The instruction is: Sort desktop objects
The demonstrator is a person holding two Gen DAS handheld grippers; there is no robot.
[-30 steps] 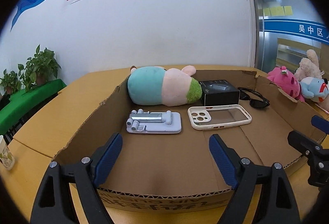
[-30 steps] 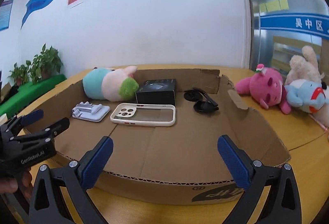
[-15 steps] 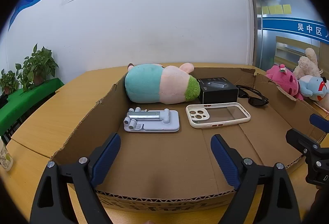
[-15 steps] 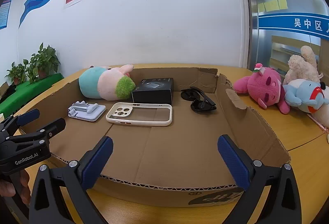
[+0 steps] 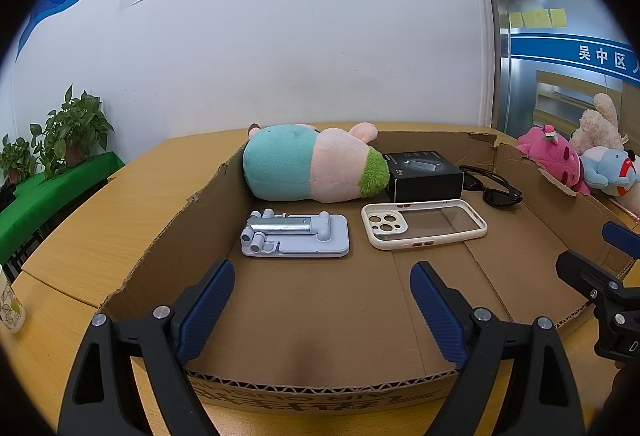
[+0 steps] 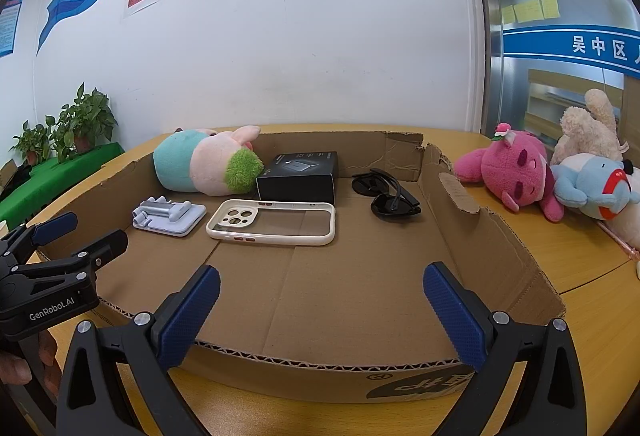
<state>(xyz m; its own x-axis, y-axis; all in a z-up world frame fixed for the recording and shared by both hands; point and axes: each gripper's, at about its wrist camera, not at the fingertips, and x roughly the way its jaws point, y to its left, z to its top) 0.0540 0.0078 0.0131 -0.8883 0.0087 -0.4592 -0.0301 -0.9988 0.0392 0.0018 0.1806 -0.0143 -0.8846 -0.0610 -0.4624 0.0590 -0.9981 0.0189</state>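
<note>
A shallow cardboard box point(image 5: 180, 211) lies open on the wooden table point(image 5: 120, 203). At its back lie a teal, pink and green plush pig point(image 5: 304, 167), a black carton point(image 5: 424, 175) and black sunglasses point(image 5: 496, 187). In front of these lie a lavender phone stand point(image 5: 296, 236) and a cream phone case point(image 5: 384, 226). My left gripper point(image 5: 320, 272) hovers open over the box's near edge, nothing between its blue pads. My right gripper point(image 6: 322, 272) is open beside it, also empty, facing the phone case point(image 6: 236, 220) and sunglasses point(image 6: 388, 195).
Outside the box on the right lie a pink plush point(image 6: 508, 171), a blue plush point(image 6: 592, 183) and a beige plush point(image 6: 588, 127). Potted plants point(image 5: 72, 131) stand on a green-covered table at far left. A paper cup point(image 5: 10, 304) stands at the table's left edge.
</note>
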